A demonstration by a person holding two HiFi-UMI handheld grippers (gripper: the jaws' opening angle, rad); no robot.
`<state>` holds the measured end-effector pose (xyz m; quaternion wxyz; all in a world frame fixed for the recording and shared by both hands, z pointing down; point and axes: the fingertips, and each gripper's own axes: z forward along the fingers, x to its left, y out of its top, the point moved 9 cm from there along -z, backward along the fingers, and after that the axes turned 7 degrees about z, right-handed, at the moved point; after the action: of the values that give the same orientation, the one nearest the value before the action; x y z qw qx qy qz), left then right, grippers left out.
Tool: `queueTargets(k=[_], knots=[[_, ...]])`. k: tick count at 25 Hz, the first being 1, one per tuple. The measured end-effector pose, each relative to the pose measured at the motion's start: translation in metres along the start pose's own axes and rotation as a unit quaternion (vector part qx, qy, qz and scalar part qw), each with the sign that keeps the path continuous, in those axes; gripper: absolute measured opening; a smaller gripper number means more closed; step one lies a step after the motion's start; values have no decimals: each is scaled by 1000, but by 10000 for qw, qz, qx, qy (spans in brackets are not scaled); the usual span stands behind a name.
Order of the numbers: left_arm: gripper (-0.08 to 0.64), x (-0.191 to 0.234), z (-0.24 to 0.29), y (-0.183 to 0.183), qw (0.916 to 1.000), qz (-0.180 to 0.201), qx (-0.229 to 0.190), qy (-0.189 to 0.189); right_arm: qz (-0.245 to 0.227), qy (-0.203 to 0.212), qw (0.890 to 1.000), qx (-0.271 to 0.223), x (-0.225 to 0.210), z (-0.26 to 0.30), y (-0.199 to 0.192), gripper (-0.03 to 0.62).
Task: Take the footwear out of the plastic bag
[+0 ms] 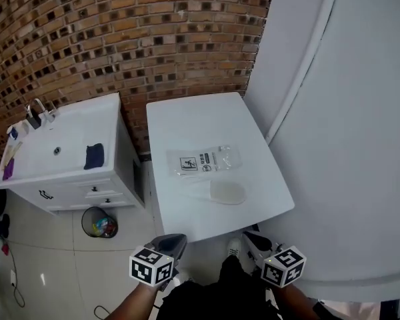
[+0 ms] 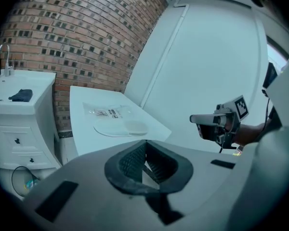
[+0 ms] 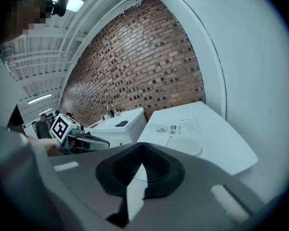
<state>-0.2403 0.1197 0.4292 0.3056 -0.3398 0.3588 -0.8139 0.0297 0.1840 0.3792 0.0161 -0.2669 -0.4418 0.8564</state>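
Footwear [image 1: 227,192] lies along 9-to-3, toe at 3, beside plastic bag [image 1: 205,160]. Left hand-held gripper [image 1: 174,241] and right hand-held gripper [image 1: 251,237] closed, empty.

Items I cannot make out, white table and floor
Print on plastic bag [image 1: 205,160]: too small to read. Pale footwear [image 1: 227,192]: in or out of bag, cannot tell. Contents of bin [image 1: 85,220]: too small.

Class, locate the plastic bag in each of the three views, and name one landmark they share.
Head view: plastic bag at picture centre.
Left gripper view: plastic bag left of centre.
Right gripper view: plastic bag right of centre.
Shared landmark: brick wall behind it.
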Motion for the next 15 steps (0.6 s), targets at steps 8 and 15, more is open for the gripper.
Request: queueTargets(k=[8,15], knots=[[6,-4,-8,-2,10000,-5,9,32,-71,-108,9999,25,14,-17,-10,0],[6,-18,-13,10,9995,270,-144,-20,395,-158,9990,128,0,-19,-26,0]])
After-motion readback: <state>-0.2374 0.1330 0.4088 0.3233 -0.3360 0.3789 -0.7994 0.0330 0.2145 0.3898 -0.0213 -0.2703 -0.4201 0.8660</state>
